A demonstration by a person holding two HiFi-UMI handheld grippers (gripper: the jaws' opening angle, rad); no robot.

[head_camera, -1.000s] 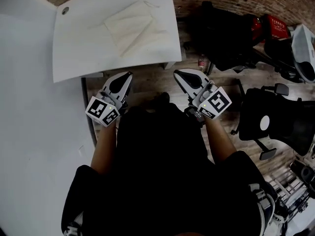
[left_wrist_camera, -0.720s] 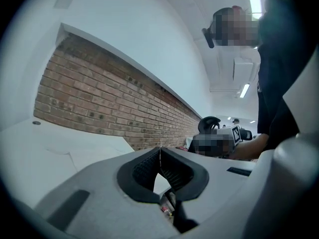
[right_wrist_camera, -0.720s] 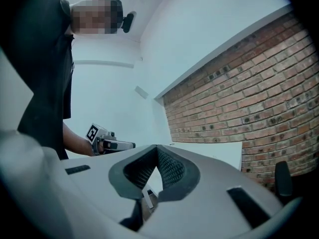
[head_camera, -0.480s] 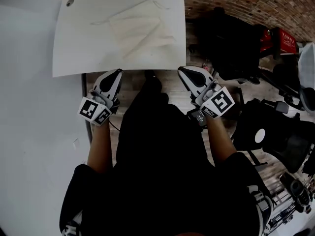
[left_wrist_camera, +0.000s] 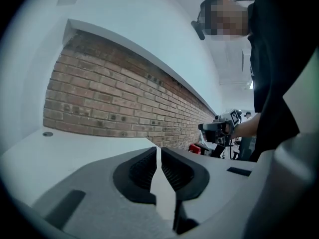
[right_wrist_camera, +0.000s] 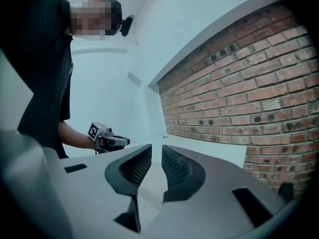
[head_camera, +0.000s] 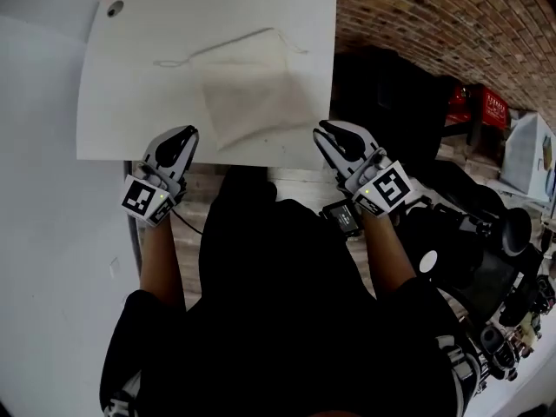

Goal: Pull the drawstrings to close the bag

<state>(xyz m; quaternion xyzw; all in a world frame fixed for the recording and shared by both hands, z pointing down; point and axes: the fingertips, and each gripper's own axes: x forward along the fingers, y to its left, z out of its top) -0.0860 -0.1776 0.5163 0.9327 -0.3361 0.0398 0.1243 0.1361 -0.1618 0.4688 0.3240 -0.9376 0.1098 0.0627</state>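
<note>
A cream cloth drawstring bag (head_camera: 254, 100) lies flat on the white table (head_camera: 130, 102). Its thin cord (head_camera: 208, 50) loops out to the left and along the far side. My left gripper (head_camera: 186, 133) hovers at the table's near edge, left of the bag, shut with nothing in it (left_wrist_camera: 158, 151). My right gripper (head_camera: 322, 129) is off the near right corner; its jaws (right_wrist_camera: 156, 149) are opening, a narrow gap between them and nothing inside. Neither touches the bag or the cord. Each gripper view shows the other gripper (left_wrist_camera: 220, 126) (right_wrist_camera: 106, 139) across the table.
A brick wall (head_camera: 417, 16) runs behind the table. Black chairs and bags (head_camera: 469, 233) and a red item (head_camera: 491, 109) crowd the floor at right. A white partition (head_camera: 43, 259) stands at left. A round grommet hole (head_camera: 114, 8) sits in the table's far left corner.
Both grippers have moved forward from over the floor to the table's near edge, and the bag now lies closer in front of them.
</note>
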